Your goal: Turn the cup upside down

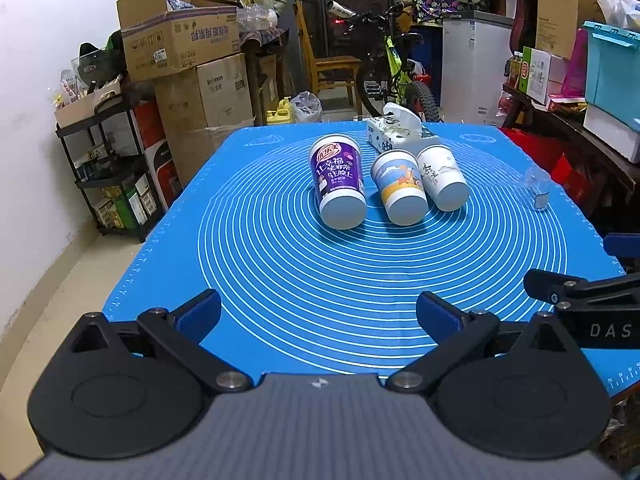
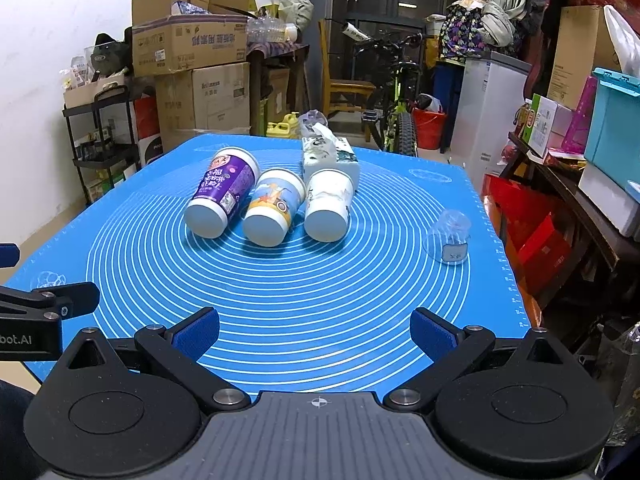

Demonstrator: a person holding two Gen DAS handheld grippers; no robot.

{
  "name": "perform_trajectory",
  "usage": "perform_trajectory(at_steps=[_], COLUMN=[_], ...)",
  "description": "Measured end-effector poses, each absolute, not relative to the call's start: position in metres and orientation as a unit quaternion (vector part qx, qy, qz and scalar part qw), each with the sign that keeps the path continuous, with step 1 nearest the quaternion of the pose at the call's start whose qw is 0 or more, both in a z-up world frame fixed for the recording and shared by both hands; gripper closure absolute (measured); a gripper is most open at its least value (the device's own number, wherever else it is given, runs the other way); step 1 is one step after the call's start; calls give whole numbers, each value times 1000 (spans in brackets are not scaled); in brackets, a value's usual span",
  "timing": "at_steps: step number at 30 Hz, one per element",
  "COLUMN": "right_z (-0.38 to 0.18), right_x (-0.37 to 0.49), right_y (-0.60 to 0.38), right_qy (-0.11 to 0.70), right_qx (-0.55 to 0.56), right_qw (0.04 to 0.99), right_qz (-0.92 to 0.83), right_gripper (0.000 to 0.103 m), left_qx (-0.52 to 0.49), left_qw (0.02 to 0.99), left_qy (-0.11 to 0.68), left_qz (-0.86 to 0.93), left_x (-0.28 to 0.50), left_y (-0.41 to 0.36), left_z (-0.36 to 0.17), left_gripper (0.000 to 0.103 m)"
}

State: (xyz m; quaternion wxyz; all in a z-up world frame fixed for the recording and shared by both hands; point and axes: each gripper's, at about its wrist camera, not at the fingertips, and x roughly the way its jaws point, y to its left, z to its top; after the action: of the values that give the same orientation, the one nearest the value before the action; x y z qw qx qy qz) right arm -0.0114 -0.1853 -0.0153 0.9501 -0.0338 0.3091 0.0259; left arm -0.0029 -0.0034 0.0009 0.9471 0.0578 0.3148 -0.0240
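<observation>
Blue mat (image 1: 280, 272), three cups (image 1: 398, 188) mid-mat

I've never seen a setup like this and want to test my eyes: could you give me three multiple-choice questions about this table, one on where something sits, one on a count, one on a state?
1. Where is the tissue box?
A. Behind the paper cups, at the far side of the blue mat
B. At the near edge, between the grippers
C. On the floor

2. How many printed paper cups lie on the mat?
A. One
B. Three
C. Five

3. How are the left gripper and right gripper set?
A. Both shut on cups
B. One shut, one open
C. Both open, holding nothing

Answers:
1 A: the box sits just beyond the white cup.
2 B: the purple cup, the blue and yellow cup and the white cup lie on their sides.
3 C: each pair of fingers stands wide apart over bare mat.
</observation>
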Motion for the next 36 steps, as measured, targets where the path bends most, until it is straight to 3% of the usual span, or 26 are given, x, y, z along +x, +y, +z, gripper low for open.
perform_trajectory(at_steps=[36], right_z=[-14], right_x=[-7], right_y=[-186], right_qy=[308], right_qx=[-47], right_qw=[950], right_qz=[20], right_gripper=[2], left_qx=[46], left_qw=[945], left_qy=[323], left_qz=[-23], left_x=[3], left_y=[1], left_z=[-3], left_gripper=[1])
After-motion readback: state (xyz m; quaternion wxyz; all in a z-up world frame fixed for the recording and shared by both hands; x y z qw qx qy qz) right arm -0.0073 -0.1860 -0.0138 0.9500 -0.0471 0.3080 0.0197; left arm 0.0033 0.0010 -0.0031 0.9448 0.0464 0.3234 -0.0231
